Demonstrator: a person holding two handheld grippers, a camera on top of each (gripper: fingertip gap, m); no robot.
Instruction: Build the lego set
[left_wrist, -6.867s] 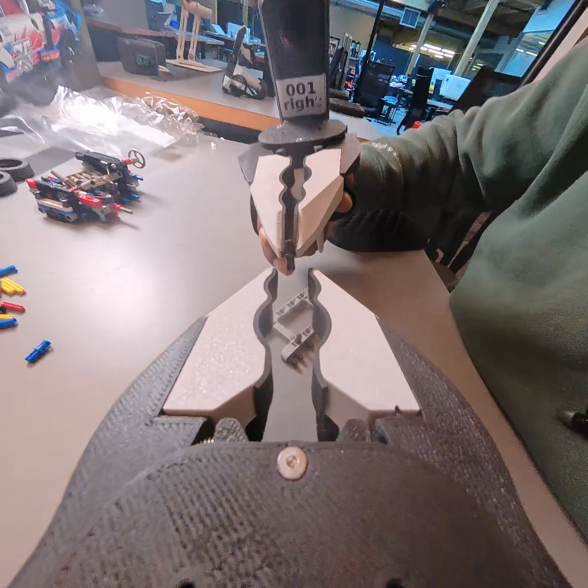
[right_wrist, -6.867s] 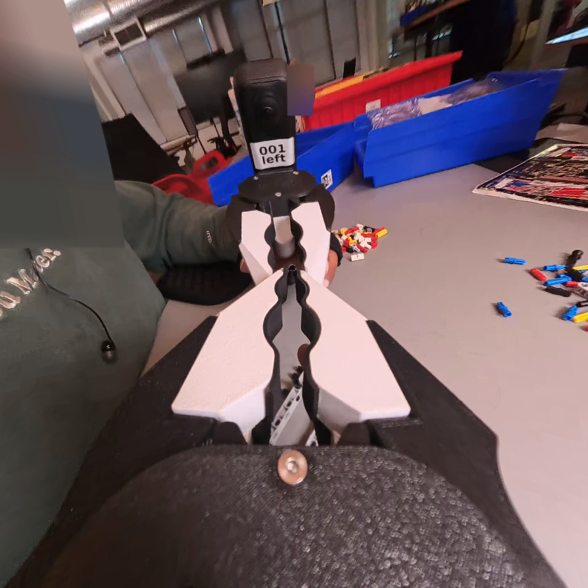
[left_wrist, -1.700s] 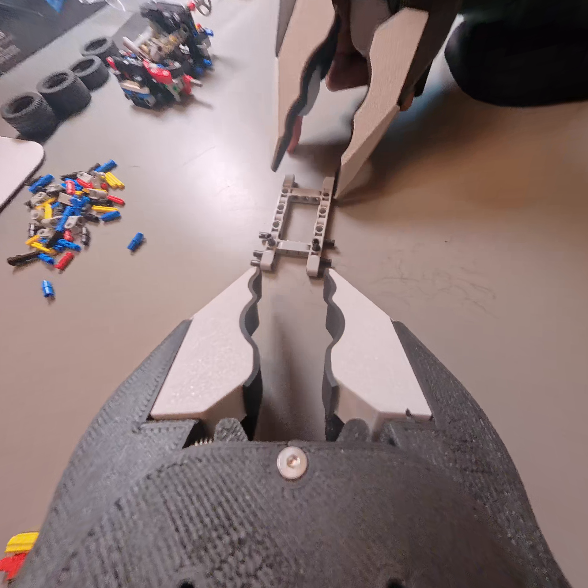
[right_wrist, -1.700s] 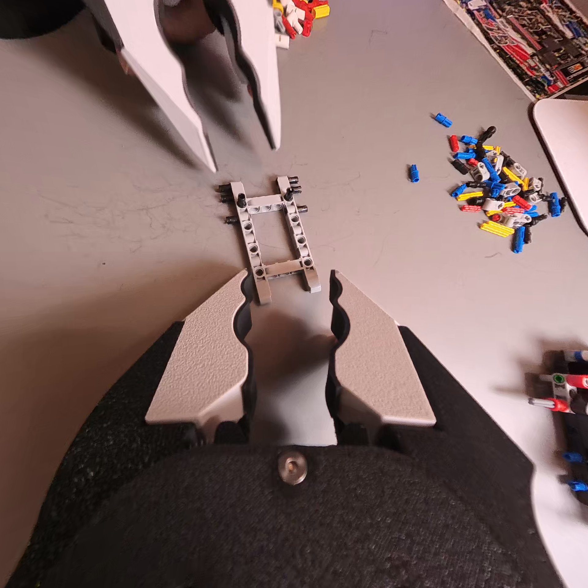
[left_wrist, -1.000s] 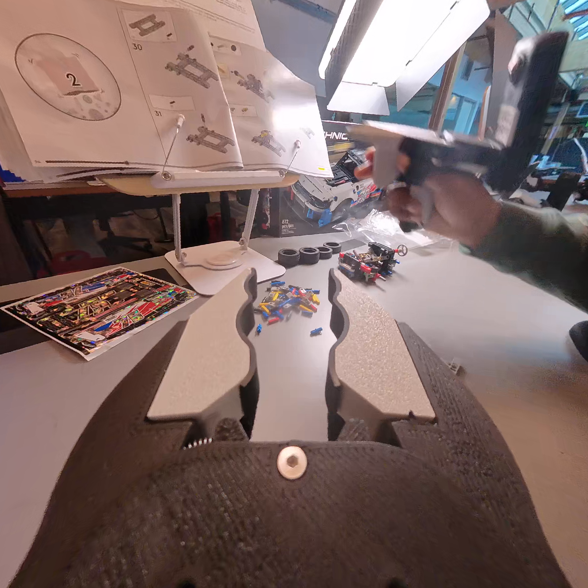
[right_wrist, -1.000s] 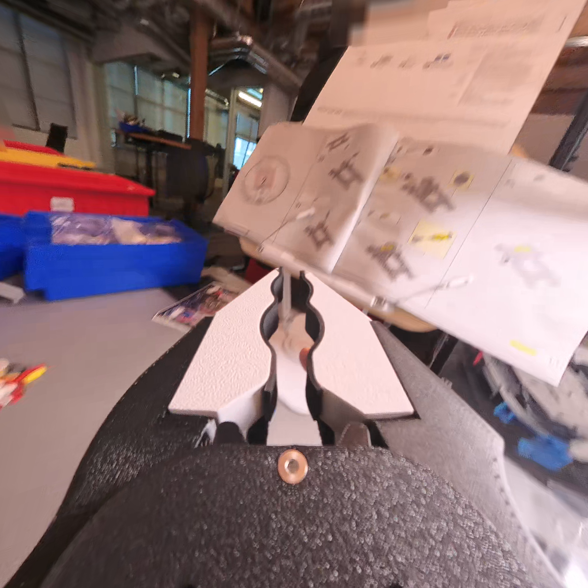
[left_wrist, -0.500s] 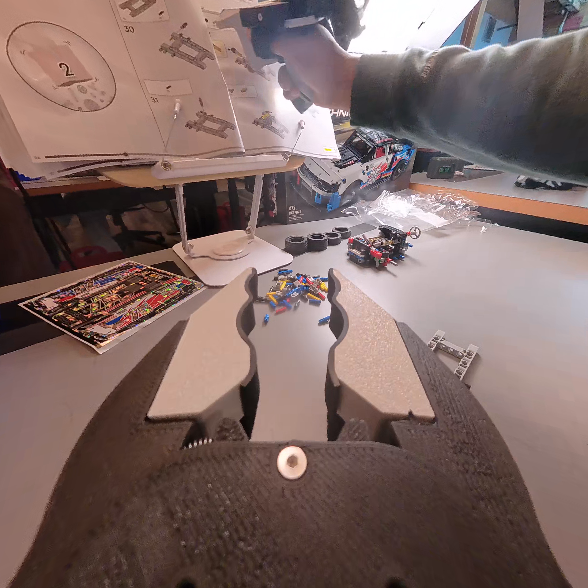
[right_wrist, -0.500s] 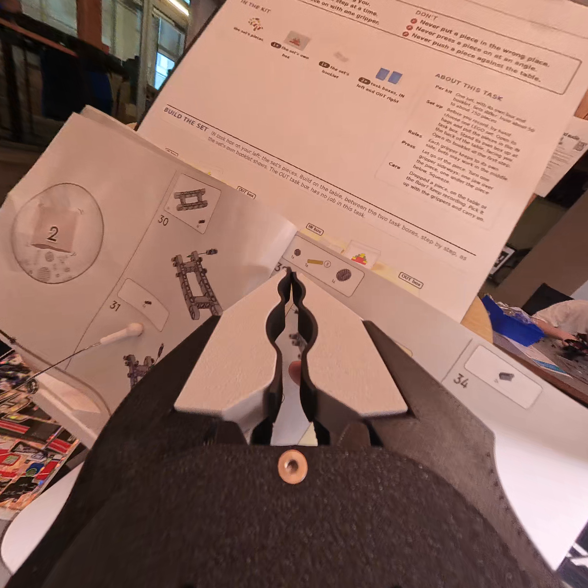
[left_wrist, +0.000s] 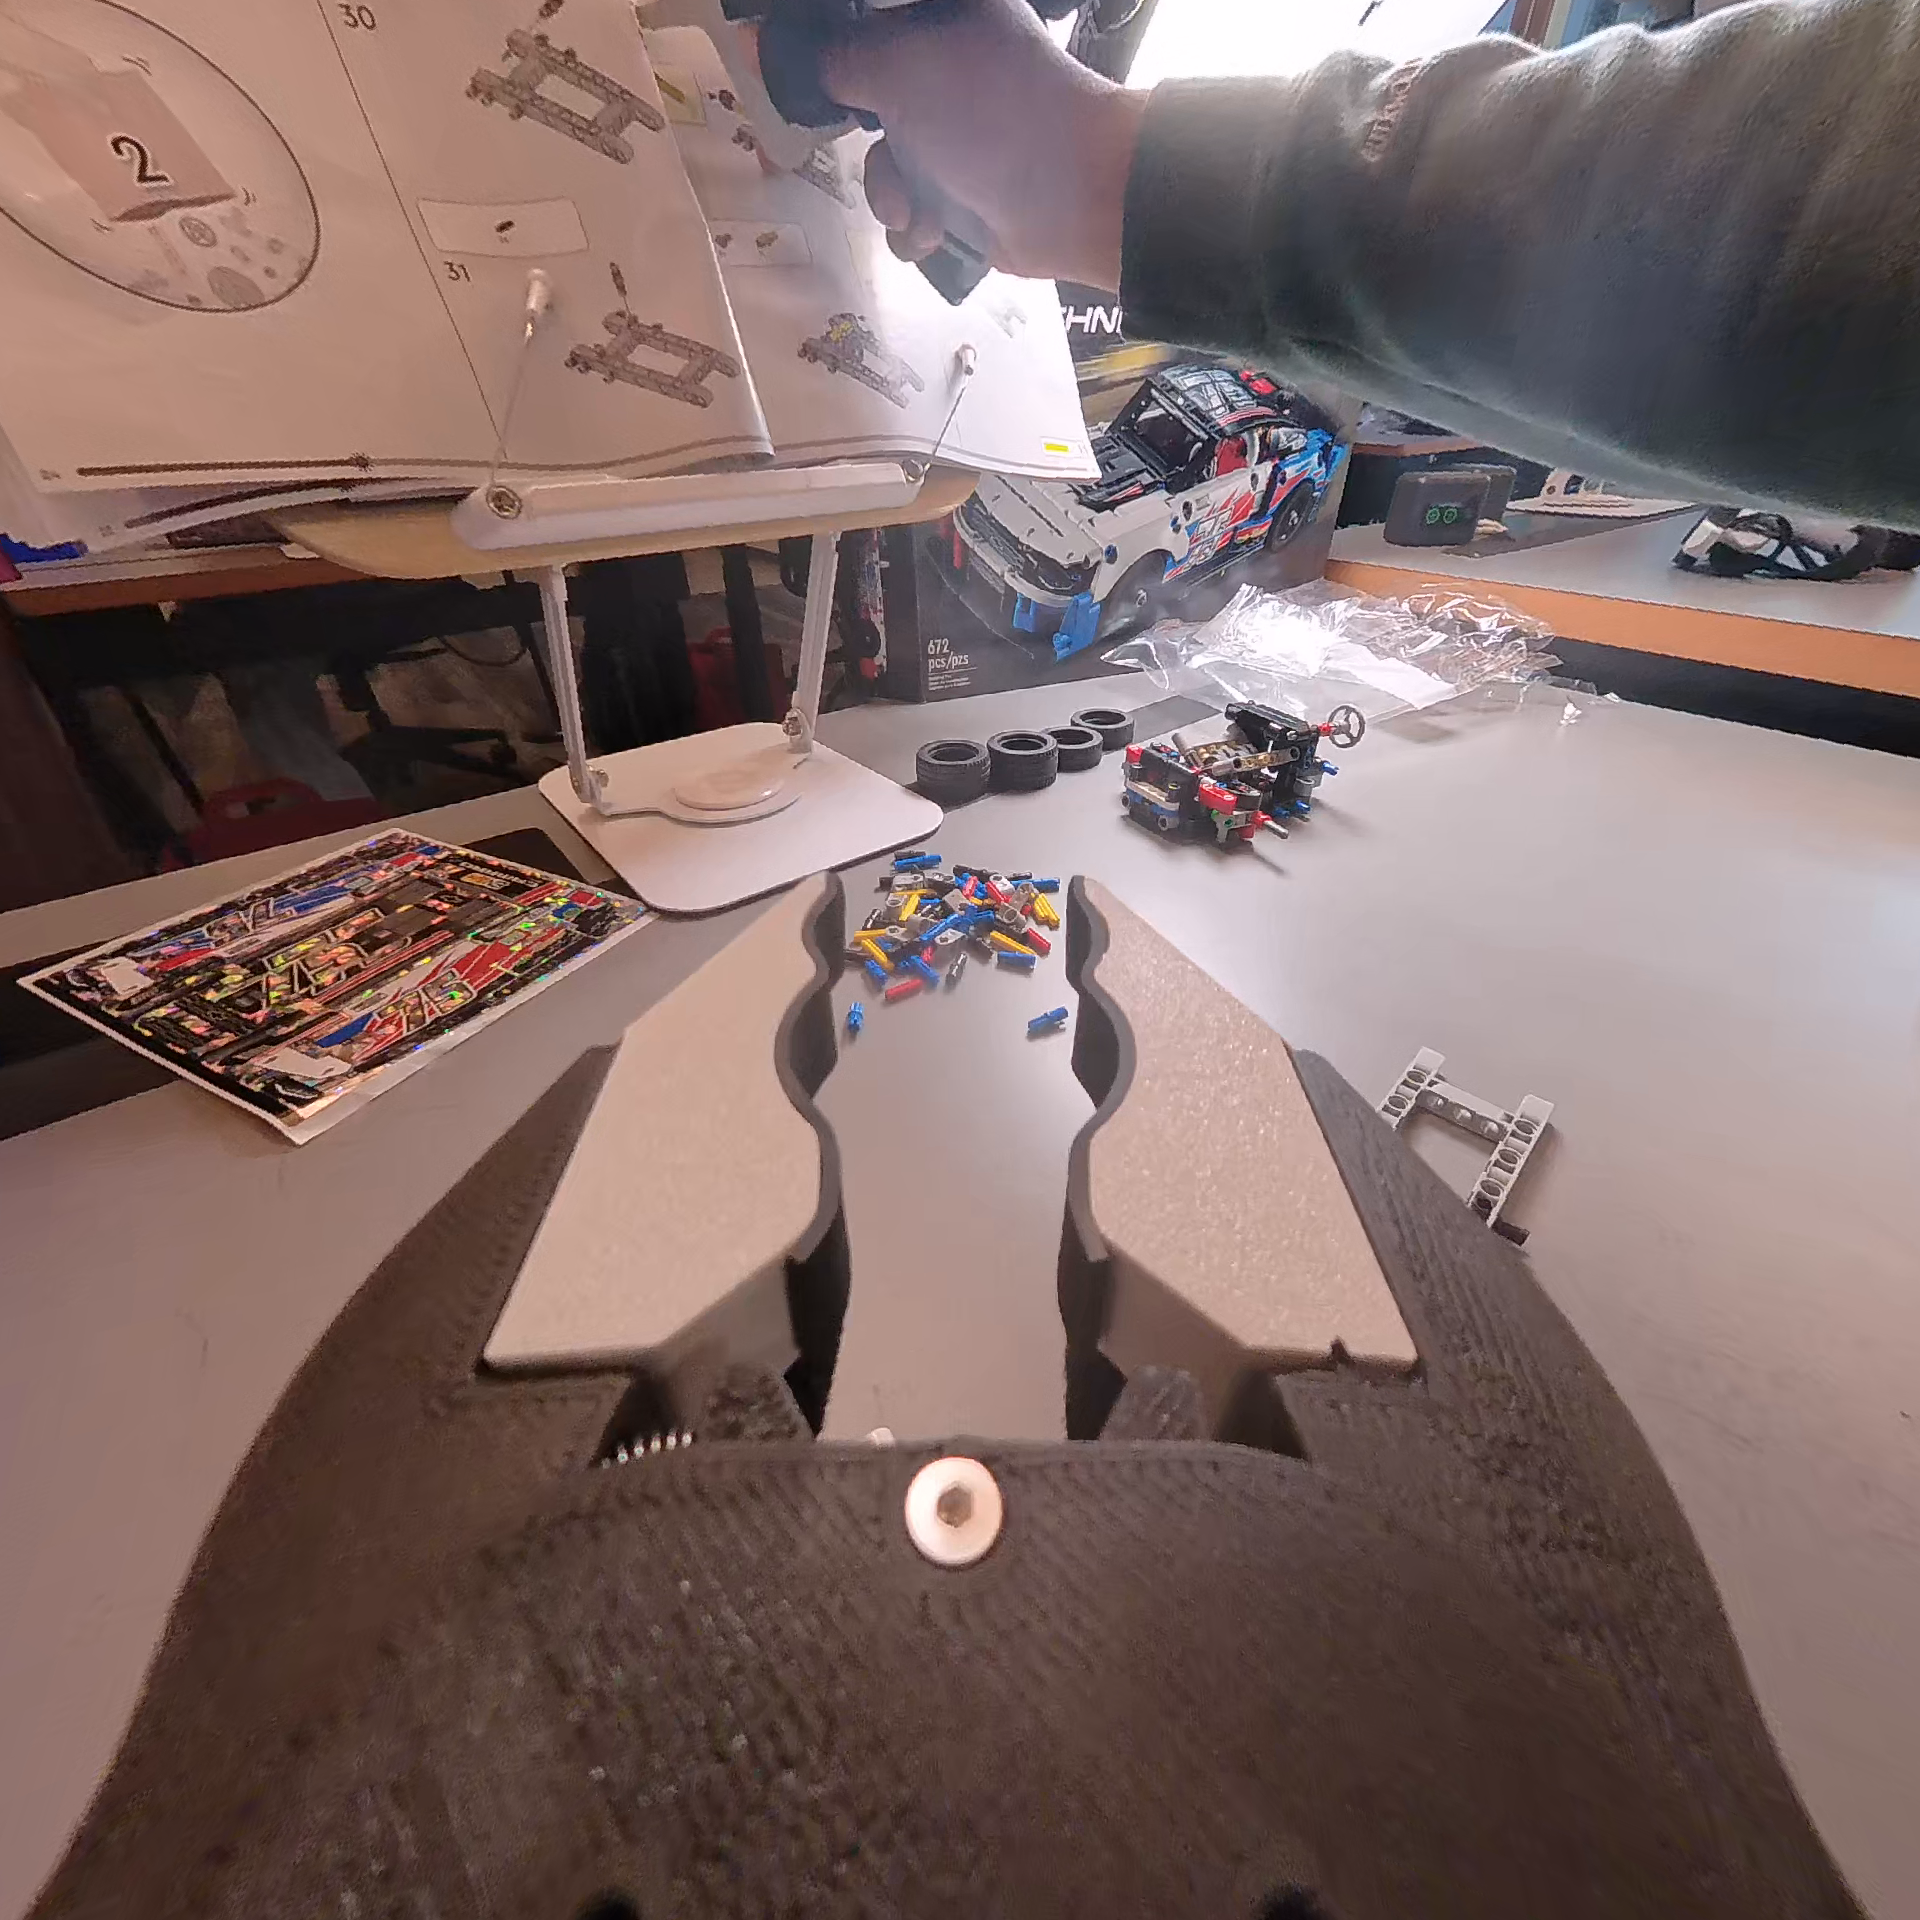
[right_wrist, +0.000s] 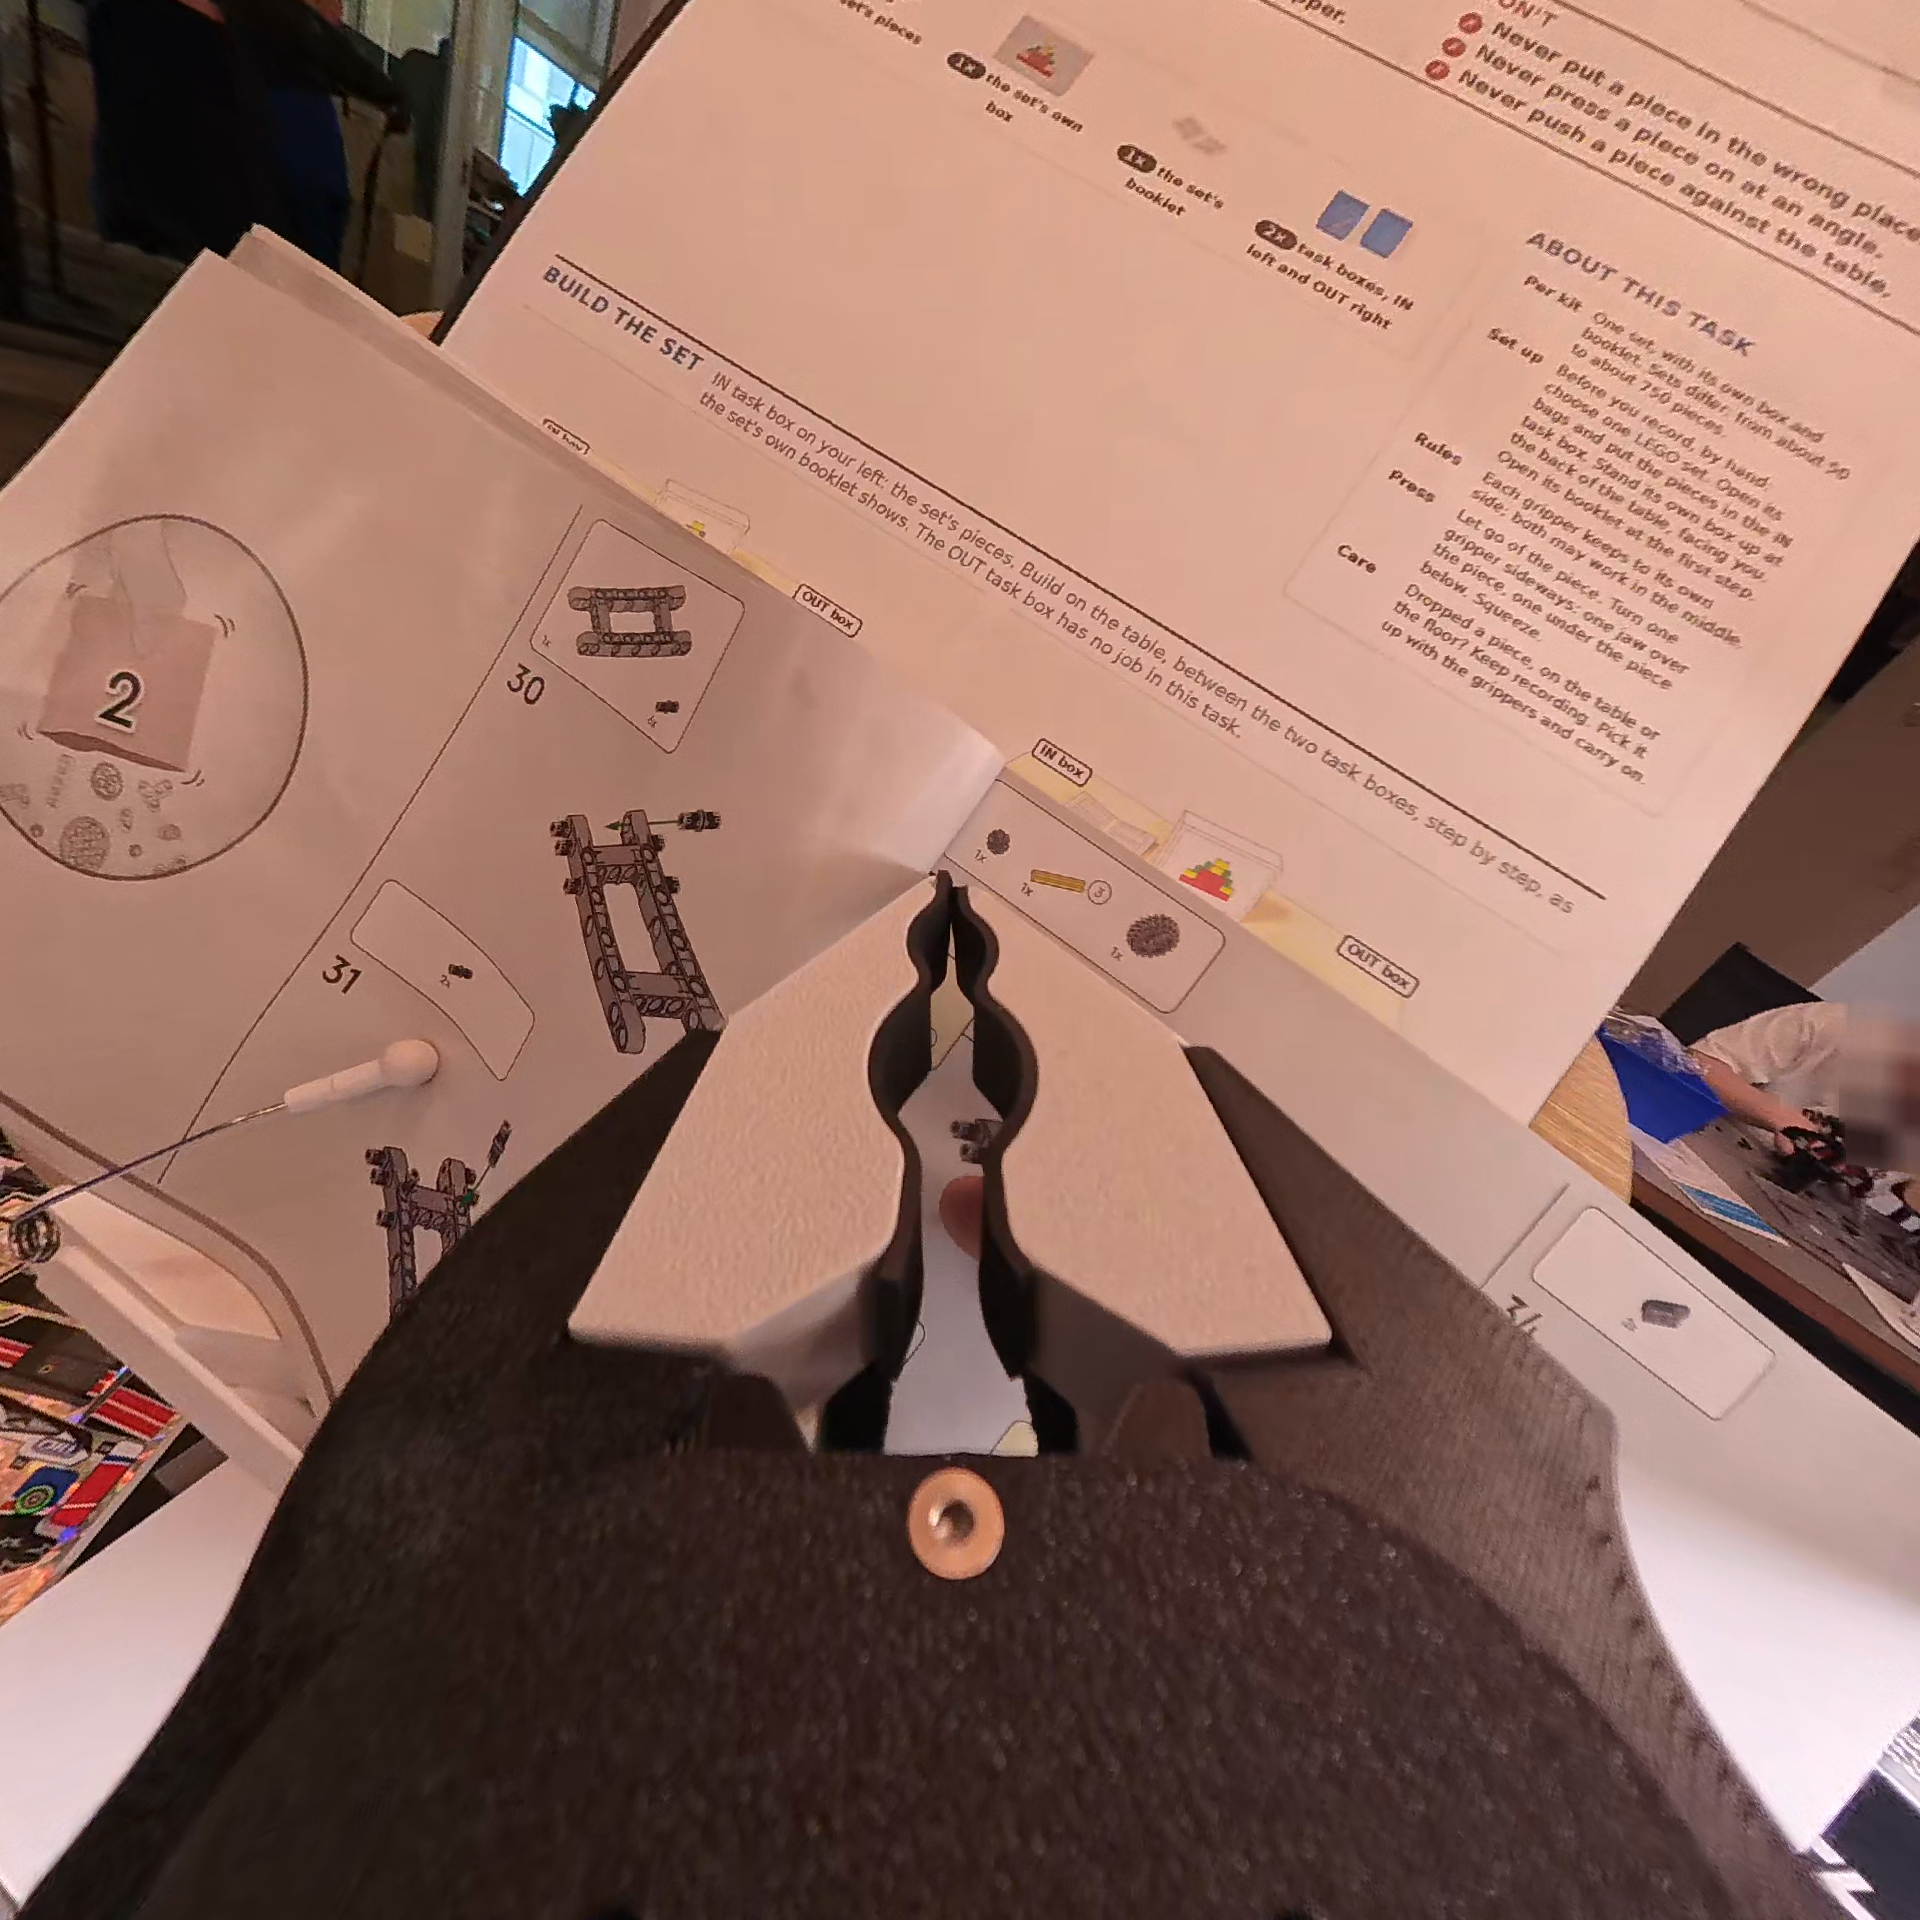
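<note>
Lego frame (left_wrist: 1465, 1132), grey and ladder-shaped, lies flat beside spread left tongs (left_wrist: 948, 945); right tongs (right_wrist: 943, 894) pinched together.

Four black tyres (left_wrist: 1023, 756), one grey frame (left_wrist: 1470, 1128), one sticker sheet (left_wrist: 332, 961)

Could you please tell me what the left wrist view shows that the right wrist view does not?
Only the left wrist view shows the open left gripper, the loose pieces, four tyres, the part-built car, the grey frame and the box. Only the right wrist view shows the shut right gripper and a printed sheet. Both show the booklet and sticker sheet.
</note>
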